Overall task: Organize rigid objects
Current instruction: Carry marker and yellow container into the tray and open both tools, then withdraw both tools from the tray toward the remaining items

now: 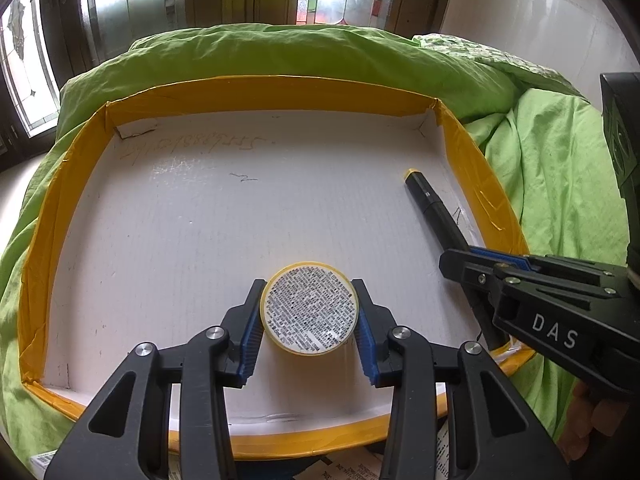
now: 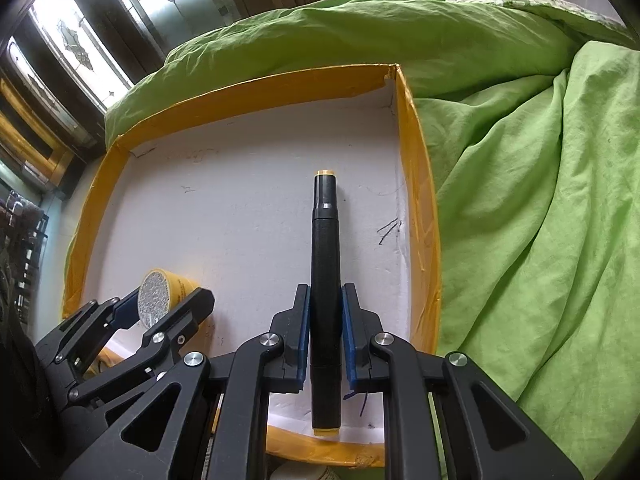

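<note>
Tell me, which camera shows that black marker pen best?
The right wrist view: the black marker runs full length between the right gripper pads, both yellow ends visible. The left wrist view shows only its far half.

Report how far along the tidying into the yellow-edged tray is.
Nothing looks finished: no item lies free in the tray. In hand: the left gripper has its jaws on either side of the round yellow container, and the right gripper brackets the black marker; both items are over the white tray floor. Whether they already rest on it I cannot tell. Left: release both and pull the grippers away.
</note>
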A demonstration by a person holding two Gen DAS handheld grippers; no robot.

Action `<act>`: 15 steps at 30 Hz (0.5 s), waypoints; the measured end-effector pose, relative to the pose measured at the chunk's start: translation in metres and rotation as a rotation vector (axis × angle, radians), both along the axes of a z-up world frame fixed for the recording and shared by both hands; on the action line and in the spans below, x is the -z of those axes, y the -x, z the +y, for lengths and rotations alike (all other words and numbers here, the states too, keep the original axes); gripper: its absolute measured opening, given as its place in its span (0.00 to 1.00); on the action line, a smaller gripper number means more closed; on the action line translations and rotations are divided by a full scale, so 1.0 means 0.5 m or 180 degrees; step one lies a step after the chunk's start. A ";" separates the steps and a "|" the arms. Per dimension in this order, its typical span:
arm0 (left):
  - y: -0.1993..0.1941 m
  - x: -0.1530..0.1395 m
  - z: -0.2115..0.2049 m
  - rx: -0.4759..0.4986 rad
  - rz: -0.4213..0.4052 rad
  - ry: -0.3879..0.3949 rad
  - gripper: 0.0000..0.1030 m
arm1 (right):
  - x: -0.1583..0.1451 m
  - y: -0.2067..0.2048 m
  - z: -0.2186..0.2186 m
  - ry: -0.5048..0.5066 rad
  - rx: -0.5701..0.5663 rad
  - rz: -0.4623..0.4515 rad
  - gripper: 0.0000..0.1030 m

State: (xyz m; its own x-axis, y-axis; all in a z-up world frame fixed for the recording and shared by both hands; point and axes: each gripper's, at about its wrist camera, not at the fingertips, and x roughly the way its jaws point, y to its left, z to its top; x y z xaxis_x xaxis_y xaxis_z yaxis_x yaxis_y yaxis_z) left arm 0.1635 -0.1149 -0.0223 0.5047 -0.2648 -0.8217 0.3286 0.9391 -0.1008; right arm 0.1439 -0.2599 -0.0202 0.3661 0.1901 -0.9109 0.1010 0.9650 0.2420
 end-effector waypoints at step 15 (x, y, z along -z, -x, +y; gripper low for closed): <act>0.057 -0.061 0.061 -0.0165 -0.0101 0.0285 0.70 | -0.046 0.024 -0.012 0.0010 0.0145 -0.0256 0.29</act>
